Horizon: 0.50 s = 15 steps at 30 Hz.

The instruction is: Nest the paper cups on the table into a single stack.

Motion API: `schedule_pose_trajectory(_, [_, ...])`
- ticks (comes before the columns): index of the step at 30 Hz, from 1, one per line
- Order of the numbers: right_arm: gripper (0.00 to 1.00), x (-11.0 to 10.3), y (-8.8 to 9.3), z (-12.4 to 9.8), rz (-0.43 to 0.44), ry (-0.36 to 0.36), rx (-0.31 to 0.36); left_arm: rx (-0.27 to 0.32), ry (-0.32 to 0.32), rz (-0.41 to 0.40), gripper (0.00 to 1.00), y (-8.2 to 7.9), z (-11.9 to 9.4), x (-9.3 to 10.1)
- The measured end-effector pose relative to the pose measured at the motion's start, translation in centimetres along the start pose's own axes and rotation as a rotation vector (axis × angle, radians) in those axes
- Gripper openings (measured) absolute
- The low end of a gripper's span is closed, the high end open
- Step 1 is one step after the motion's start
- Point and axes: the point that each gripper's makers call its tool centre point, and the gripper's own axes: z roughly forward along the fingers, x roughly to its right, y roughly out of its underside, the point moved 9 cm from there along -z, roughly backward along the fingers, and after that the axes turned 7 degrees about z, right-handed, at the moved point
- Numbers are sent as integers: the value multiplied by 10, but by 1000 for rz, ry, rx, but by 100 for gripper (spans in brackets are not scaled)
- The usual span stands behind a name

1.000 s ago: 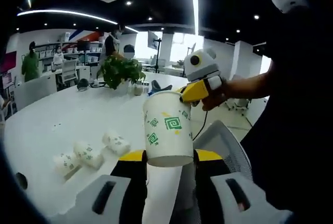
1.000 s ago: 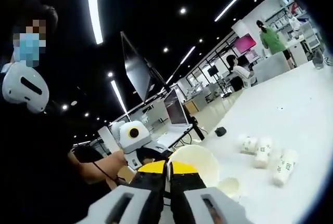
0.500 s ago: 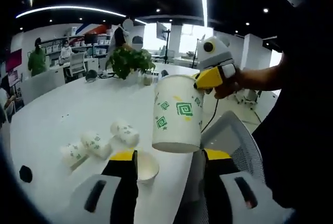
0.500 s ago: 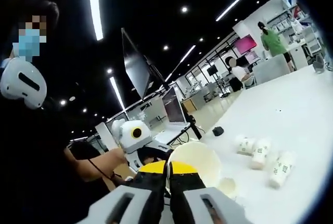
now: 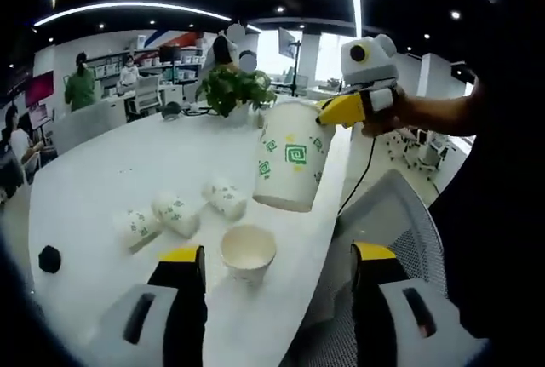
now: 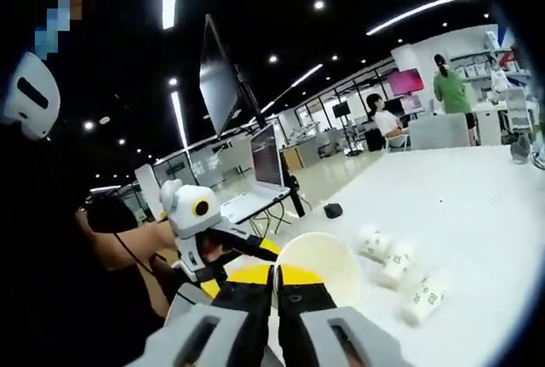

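Observation:
My right gripper (image 6: 274, 280) is shut on the rim of a white paper cup (image 6: 320, 261) with green square patterns. It holds this cup (image 5: 292, 167) tilted in the air above the white table (image 5: 102, 171). Under it an empty cup (image 5: 249, 252) stands upright on the table, just ahead of my left gripper (image 5: 279, 255), whose jaws are spread wide with nothing in them. Three more cups lie on their sides in a row: one (image 5: 136, 226), a second (image 5: 176, 214) and a third (image 5: 226, 198). In the left gripper view the right gripper (image 5: 345, 110) comes in from the right.
A potted plant (image 5: 234, 90) stands at the far side of the table. A small black object (image 5: 49, 258) lies near the table's left edge. A mesh chair back (image 5: 387, 214) is at the right. A laptop (image 6: 255, 181) and a monitor (image 6: 217, 86) stand on a far desk. People stand in the background.
The left jaws have spread wider and pulled back from the patterned cup. The right gripper now holds that cup higher, and the upright cup beneath it has come into view.

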Motion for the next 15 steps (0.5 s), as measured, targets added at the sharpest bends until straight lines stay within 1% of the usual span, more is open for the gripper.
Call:
schedule_pose_trajectory(1, [0,0,0,1,-10,6,-7,3,-4,-4,71,0,-1,0])
schedule_pose_trajectory(3, [0,2,0,5,-74,34,-41,25,-26,-32,75,1,-3,-1])
schedule_pose_trajectory(6, [0,2,1,12,-102,34,-58,49,-58,-53,79,4,-8,-1])
schedule_pose_trajectory(7, [0,3,1,14,-121,40,-77,51,-61,-54,80,4,-8,-1])
schedule_pose_trajectory(9, [0,4,4,18,-167,63,-121,61,-101,-62,86,6,-11,-3])
schedule_pose_trajectory(11, [0,4,6,22,-178,73,-134,66,-134,-66,92,8,-14,-6])
schedule_pose_trajectory(15, [0,4,10,28,-194,80,-162,89,-172,-86,95,9,-20,-9])
